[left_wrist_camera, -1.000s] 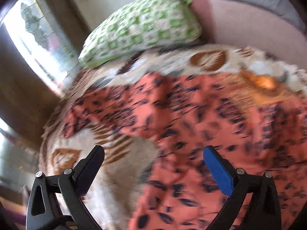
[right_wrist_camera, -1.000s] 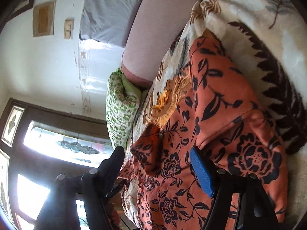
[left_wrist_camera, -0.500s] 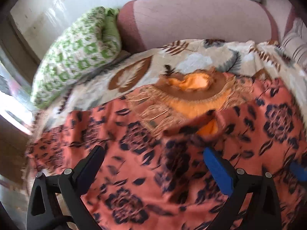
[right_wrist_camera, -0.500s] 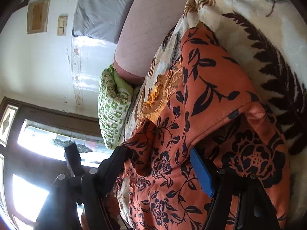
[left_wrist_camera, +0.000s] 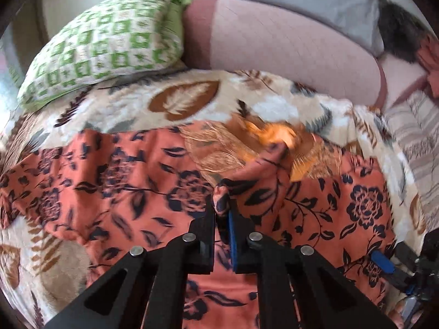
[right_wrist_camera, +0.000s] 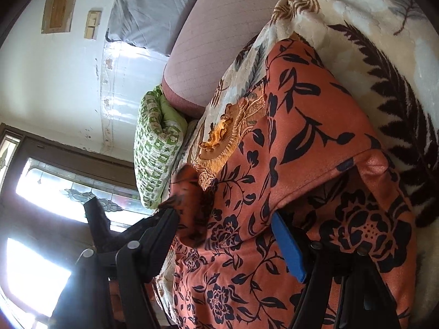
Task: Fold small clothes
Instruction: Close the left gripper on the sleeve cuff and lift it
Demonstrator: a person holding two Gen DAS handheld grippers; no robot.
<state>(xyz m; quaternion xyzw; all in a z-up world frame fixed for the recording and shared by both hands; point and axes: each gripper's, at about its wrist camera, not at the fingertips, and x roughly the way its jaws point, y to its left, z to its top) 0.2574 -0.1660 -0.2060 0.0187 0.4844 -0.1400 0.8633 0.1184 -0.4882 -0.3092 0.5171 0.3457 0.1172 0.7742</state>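
White wall (right_wrist_camera: 55,87) at left, bright leaded window (right_wrist_camera: 82,194) below, pink sofa back (left_wrist_camera: 288,46), green checked cushion (left_wrist_camera: 104,46), leaf-print blanket (left_wrist_camera: 178,101).

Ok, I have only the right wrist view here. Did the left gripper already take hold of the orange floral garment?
Observer: Yes. The left gripper has just been closing and is now shut on a raised pinch of the orange floral garment.
Operator: Which part of the garment is pinched?
Observer: A fold near the middle, just below the gold embroidered neckline.
Operator: Is anything to the right of the leaf-patterned blanket?
Observer: A striped cushion lies against the right edge of the leaf-patterned blanket.
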